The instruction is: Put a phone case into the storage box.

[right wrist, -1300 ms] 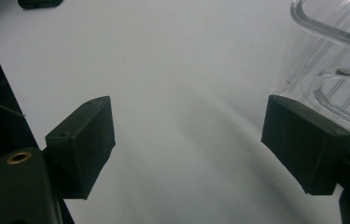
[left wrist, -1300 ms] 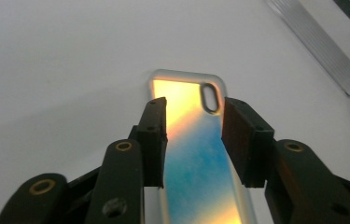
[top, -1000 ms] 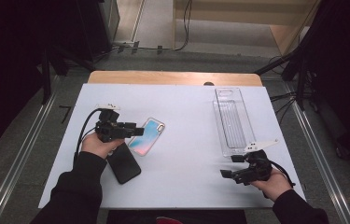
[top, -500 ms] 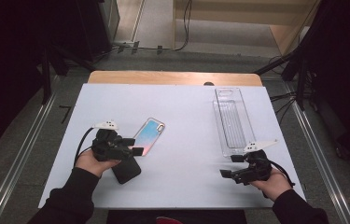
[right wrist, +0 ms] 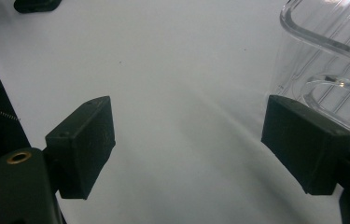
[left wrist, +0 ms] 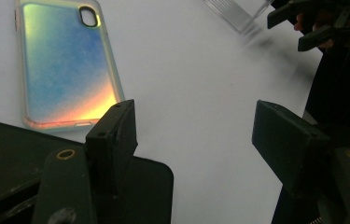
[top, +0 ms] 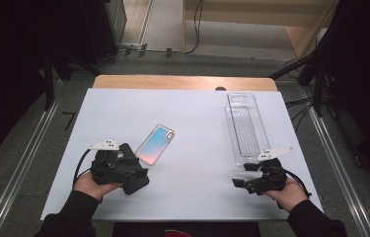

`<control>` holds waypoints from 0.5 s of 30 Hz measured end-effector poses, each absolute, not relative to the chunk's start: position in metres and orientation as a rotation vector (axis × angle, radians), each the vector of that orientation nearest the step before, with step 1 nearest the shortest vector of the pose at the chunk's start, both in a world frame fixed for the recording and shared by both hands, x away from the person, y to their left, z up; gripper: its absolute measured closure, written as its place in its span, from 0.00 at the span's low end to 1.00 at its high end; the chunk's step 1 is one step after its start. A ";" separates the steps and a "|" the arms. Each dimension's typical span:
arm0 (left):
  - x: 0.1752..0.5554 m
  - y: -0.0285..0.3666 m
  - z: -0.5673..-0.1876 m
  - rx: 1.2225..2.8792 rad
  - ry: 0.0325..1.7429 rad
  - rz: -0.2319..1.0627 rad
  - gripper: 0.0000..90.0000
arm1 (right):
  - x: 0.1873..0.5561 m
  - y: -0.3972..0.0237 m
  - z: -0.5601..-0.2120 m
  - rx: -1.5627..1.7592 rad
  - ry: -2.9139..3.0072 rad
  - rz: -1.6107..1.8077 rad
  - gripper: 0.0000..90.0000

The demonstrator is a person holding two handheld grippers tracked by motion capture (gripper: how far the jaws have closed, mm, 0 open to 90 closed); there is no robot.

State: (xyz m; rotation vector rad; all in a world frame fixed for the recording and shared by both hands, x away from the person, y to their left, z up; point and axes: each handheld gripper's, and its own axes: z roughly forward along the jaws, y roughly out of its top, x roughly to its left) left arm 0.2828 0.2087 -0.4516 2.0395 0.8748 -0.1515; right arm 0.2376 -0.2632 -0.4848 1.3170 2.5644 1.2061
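Observation:
An iridescent blue-to-orange phone case [top: 155,144] lies flat left of the table's middle; it sits at the upper left in the left gripper view [left wrist: 65,65]. A black phone-shaped slab [top: 137,185] lies just in front of it, partly hidden under my left gripper [top: 140,174]. That gripper [left wrist: 196,135] is open, its left jaw over the slab's corner [left wrist: 154,186] and nothing between the jaws. A clear plastic tray [top: 245,129] stands at the right. My right gripper [top: 241,175] hovers open [right wrist: 186,140] just off the tray's near end [right wrist: 331,51], holding nothing.
The white tabletop [top: 197,118] has free room in the middle between the case and the tray. A wooden strip [top: 182,82] runs along its far edge, with metal rails on the floor at both sides. Across the table in the left gripper view is the right gripper [left wrist: 322,23].
My left gripper has drawn back toward the person, from over the iridescent case to over the black slab. The case now lies uncovered. The right gripper has stayed put.

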 end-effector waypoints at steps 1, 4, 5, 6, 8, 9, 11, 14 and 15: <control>0.281 0.209 -0.452 2.034 0.877 -0.153 0.34 | 0.238 -0.263 -0.485 1.321 2.566 1.205 0.17; 0.279 0.211 -0.455 2.038 0.887 -0.159 0.34 | 0.238 -0.263 -0.485 1.317 2.570 1.205 0.17; 0.279 0.212 -0.455 2.040 0.887 -0.158 0.34 | 0.239 -0.262 -0.485 1.311 2.572 1.208 0.17; 0.279 0.212 -0.455 2.036 0.891 -0.158 0.34 | 0.239 -0.262 -0.485 1.309 2.575 1.205 0.17; 0.279 0.213 -0.455 2.030 0.894 -0.160 0.34 | 0.239 -0.261 -0.486 1.311 2.576 1.205 0.17; 0.279 0.213 -0.455 2.028 0.892 -0.157 0.34 | 0.239 -0.261 -0.486 1.311 2.576 1.205 0.17; 0.280 0.212 -0.454 2.028 0.893 -0.143 0.34 | 0.239 -0.261 -0.486 1.314 2.579 1.203 0.17; 0.285 0.210 -0.451 2.033 0.881 -0.127 0.34 | 0.239 -0.261 -0.486 1.313 2.582 1.205 0.17; 0.287 0.209 -0.450 2.027 0.881 -0.121 0.34 | 0.240 -0.261 -0.486 1.313 2.582 1.203 0.17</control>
